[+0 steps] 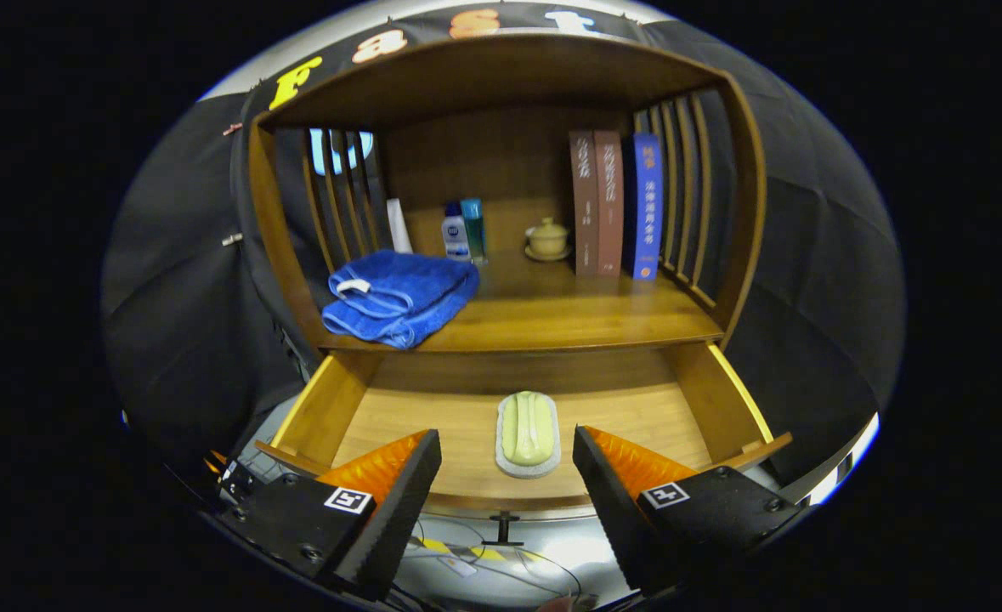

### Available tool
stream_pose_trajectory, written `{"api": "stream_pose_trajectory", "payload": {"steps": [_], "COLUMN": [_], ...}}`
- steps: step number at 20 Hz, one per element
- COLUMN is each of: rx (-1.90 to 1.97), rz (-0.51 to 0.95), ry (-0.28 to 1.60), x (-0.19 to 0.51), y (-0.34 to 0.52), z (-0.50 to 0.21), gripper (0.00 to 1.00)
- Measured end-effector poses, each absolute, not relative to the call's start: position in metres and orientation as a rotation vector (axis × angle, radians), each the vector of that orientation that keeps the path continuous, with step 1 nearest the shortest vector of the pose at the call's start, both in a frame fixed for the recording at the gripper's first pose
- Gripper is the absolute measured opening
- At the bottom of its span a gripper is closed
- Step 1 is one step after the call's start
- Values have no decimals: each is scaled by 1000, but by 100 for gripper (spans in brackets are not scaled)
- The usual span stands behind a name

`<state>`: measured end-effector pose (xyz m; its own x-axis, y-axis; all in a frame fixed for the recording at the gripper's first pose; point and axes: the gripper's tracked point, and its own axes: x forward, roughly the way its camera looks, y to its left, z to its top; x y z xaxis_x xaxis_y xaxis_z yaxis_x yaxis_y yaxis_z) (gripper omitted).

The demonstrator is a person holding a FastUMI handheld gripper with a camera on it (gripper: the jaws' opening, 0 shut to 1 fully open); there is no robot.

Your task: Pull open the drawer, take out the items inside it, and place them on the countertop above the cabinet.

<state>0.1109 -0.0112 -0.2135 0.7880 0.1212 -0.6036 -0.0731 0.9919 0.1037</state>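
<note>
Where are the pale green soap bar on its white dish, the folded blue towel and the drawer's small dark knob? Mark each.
Pale green soap bar (527, 427), gripper view: middle of its top face.
Folded blue towel (400, 297), gripper view: centre of the top fold.
Small dark drawer knob (504, 529), gripper view: its stem.

Soap (528, 429) in drawer (467, 425) (towel (399, 297) above)
</note>
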Motion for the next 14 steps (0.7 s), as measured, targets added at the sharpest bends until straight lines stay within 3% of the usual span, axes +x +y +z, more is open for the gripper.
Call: {"api": "stream_pose_trajectory", "payload": {"steps": [11,13,14], "rx": [-30,-37,-39], "rz": [51,32,21], "ry": [1032,1055,1068], "x": [182,186,186], "y": [-18,-19,-19], "z": [-324,-332,-337], "gripper": [97,89,81]}}
